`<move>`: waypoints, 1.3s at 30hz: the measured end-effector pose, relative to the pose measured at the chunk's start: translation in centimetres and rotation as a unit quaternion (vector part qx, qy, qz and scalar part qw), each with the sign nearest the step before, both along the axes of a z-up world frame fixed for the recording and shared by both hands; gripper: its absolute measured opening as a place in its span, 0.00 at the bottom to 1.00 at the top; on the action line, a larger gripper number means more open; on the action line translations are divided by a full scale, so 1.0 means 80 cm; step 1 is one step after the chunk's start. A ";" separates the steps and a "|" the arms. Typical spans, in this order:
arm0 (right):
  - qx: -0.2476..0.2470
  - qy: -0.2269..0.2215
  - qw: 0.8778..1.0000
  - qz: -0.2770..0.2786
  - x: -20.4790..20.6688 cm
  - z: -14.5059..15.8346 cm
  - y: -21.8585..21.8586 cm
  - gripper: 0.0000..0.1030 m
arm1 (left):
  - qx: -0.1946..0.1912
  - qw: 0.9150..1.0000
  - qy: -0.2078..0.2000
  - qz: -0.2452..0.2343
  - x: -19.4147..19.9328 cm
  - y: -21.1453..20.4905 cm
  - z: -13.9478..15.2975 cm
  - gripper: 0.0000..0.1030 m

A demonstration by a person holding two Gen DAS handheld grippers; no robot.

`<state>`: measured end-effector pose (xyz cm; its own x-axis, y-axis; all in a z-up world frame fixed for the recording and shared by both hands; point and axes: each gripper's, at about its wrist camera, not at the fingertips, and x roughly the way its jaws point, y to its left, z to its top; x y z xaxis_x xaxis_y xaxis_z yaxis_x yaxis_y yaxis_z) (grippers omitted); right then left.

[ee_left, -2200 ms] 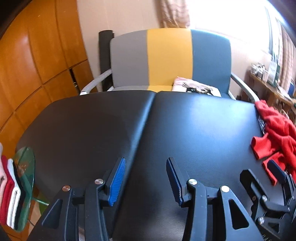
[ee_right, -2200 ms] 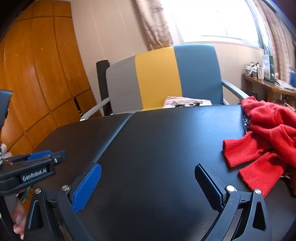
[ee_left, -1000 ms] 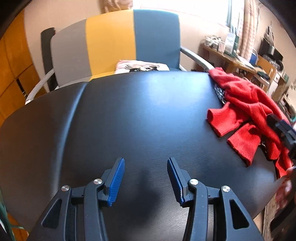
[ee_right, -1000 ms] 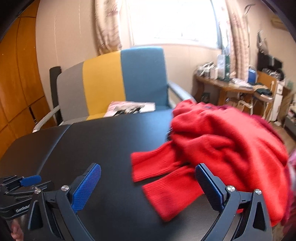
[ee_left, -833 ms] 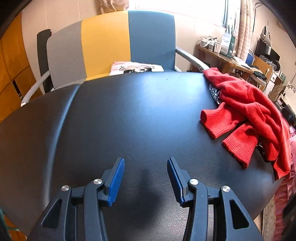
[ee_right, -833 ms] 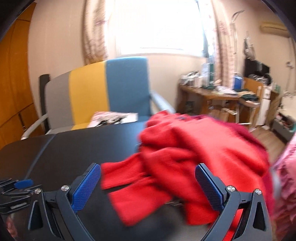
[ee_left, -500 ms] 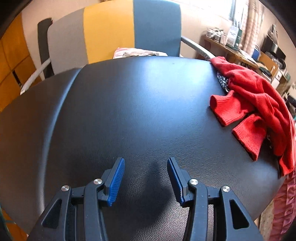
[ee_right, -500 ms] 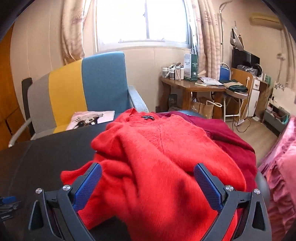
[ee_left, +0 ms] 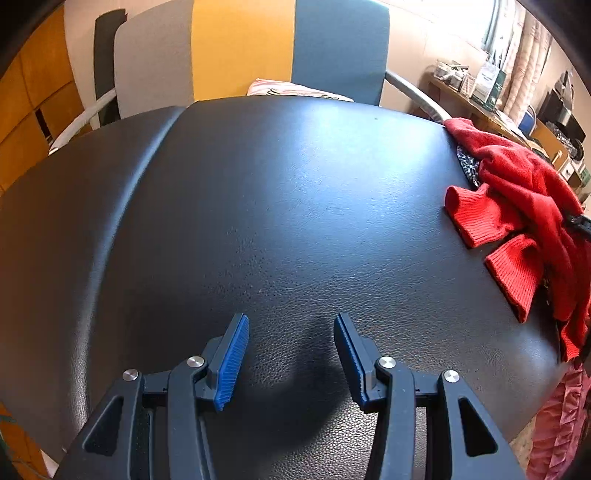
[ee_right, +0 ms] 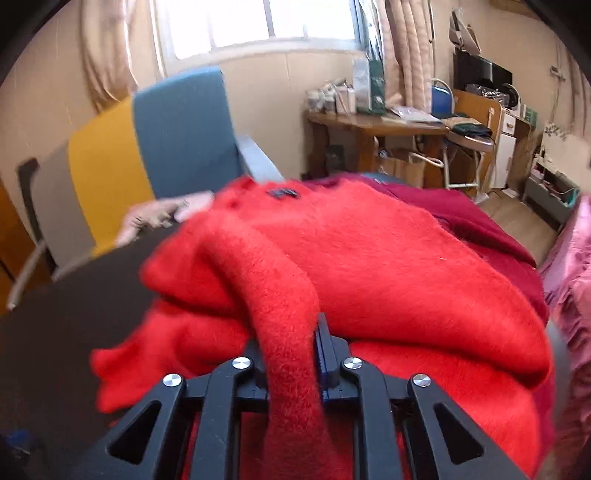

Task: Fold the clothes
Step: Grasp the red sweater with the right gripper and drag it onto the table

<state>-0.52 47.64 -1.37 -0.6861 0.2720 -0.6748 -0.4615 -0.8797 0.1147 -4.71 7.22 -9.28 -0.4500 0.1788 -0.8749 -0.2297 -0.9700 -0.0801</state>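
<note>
Right hand-held gripper (ee_right: 291, 354) closing, seemingly pinching red sweater (ee_right: 388, 266).

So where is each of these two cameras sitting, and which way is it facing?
Left wrist: sits on the left gripper, looking down over its open blue fingers at the bare black table.
Right wrist: sits on the right gripper, facing the red sweater; its jaws are closing on a fold.
Shared: the sweater, the table and the striped chair.

Bright daylight from the window (ee_right: 255, 22) glares, right view motion-blurred, fisheye edges dark.
</note>
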 end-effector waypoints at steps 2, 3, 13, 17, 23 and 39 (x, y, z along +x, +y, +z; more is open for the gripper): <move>-0.009 0.023 0.999 0.033 0.004 0.013 -0.032 0.15 | 0.004 1.000 -0.001 0.007 -0.002 -0.006 -0.001 0.47; -0.014 0.035 0.998 0.050 0.006 0.020 -0.048 0.15 | 0.005 1.000 -0.002 0.010 -0.002 -0.009 -0.001 0.47; -0.097 0.071 0.965 0.234 -0.010 0.012 -0.233 0.13 | 0.009 0.999 0.004 0.053 0.003 -0.038 -0.002 0.47; -0.078 0.012 0.955 0.286 -0.020 -0.043 -0.295 0.14 | 0.018 0.997 -0.006 0.070 0.011 -0.050 -0.009 0.47; -0.127 0.030 0.942 0.310 0.005 -0.045 -0.260 0.53 | 0.024 0.997 0.006 0.067 0.017 -0.042 0.000 0.47; -0.147 0.007 0.988 -0.047 0.090 -0.063 0.041 0.37 | 0.019 0.996 0.058 -0.059 0.028 0.036 0.051 0.47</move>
<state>6.71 50.92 -6.39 -0.6763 0.1291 -0.7252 -0.5369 -0.7605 0.3652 -2.50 10.07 -5.17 -0.5224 0.2680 -0.8095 -0.3518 -0.9325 -0.0817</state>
